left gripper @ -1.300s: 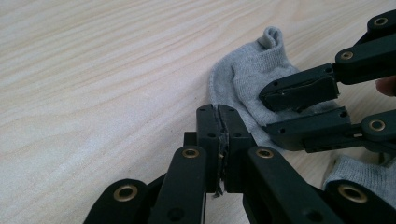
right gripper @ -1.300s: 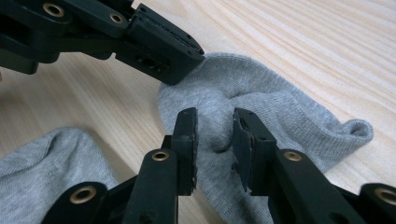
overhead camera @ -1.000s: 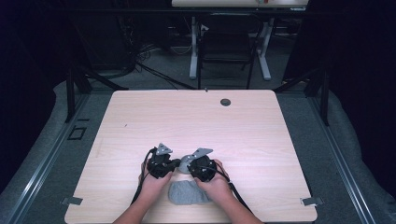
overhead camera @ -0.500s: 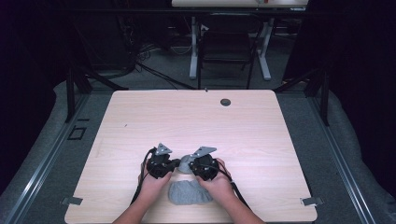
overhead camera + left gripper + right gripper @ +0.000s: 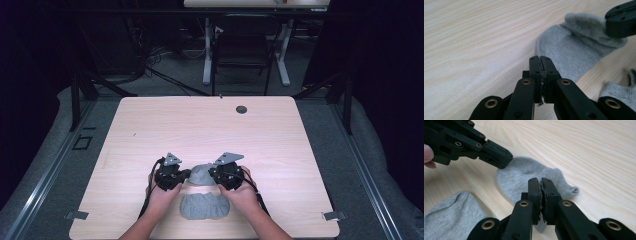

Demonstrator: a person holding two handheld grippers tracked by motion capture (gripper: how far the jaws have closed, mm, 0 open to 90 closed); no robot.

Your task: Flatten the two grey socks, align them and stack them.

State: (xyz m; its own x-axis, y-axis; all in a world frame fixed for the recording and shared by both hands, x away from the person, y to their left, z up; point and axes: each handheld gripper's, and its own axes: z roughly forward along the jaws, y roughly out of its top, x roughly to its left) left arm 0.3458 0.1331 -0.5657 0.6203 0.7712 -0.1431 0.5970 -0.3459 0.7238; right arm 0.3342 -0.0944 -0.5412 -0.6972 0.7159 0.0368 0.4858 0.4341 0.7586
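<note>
A small grey sock lies on the wooden table between my two grippers. My left gripper is shut, its tips pinching the sock's near edge. My right gripper has just been closing; its jaws are shut on a bunched fold of the sock, with fabric hanging under them. That fold is lifted a little off the table. A second grey sock lies flat closer to the person, between the two hands.
A small dark round cap sits in the tabletop near its far edge. Beyond the table are a chair and desk legs on a grey floor. Black cables trail from both grippers toward the person.
My right gripper has risen slightly, drawing its side of the sock up with it. The left gripper has stayed where it was.
</note>
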